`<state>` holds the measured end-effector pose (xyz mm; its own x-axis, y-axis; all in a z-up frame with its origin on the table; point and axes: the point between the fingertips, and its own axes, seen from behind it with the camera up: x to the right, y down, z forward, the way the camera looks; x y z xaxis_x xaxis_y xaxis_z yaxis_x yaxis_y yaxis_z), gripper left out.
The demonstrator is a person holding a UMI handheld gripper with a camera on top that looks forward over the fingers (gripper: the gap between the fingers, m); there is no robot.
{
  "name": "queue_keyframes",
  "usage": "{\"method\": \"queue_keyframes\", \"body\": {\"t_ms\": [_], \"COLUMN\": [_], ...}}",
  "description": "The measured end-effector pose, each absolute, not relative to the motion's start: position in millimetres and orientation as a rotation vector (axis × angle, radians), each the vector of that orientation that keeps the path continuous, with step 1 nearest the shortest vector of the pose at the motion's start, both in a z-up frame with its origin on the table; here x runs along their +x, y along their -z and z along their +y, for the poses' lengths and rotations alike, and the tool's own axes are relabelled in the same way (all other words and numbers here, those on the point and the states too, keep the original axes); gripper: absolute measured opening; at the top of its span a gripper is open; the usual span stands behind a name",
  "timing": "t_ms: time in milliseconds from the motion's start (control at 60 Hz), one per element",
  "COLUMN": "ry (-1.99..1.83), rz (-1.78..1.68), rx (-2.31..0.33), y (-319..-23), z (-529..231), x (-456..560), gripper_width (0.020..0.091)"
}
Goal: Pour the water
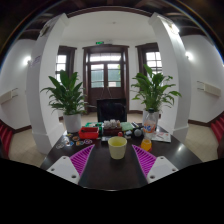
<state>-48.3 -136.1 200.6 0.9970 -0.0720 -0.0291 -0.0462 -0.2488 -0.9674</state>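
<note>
— Yellow-green plastic, that cup (118, 147), standing upright on the dark tabletop (110, 172) just ahead of the fingers (117, 160) and roughly centred on the gap between them. Nothing is held yet.

— So the fingers are spread?

— Yes, wide apart, the purple pads (82, 158) facing each other with only tabletop between them. The cup sits just beyond their tips, touching neither.

— What could go wrong from here?

— My guess is the approach. If the fingers come in off-centre, one tip could nudge the cup and tip it or slide it into the clutter behind. A light cup like that would likely skid rather than stay put. Squeezing too hard might also buckle it, and if it holds water, that would spill.

— Does it hold water?

— I cannot tell; the inside is not visible from this angle. I also cannot make out which vessel is meant to receive the water.

— What about the things behind it?

— A red box (89, 132) and a jumble of small coloured items at the far side of the tabletop, too small to name. An orange object (146, 145) stands just beside the cup, partly hidden. Two potted plants (67, 96) flank a door further back.
</note>
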Motion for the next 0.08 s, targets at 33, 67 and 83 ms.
{"method": "queue_keyframes", "body": {"t_ms": [33,67,83], "ry": [0.029,0.033,0.035], "rz": [0.079,0.077,0.074], "rx": [-1.824,-1.823,-1.823], "y": [-200.5,-200.5,-200.3], "z": [-137.0,-136.6,-137.0], "x": [-49.6,-49.7,-50.0], "gripper_width": [0.0711,0.0709,0.0708]}}
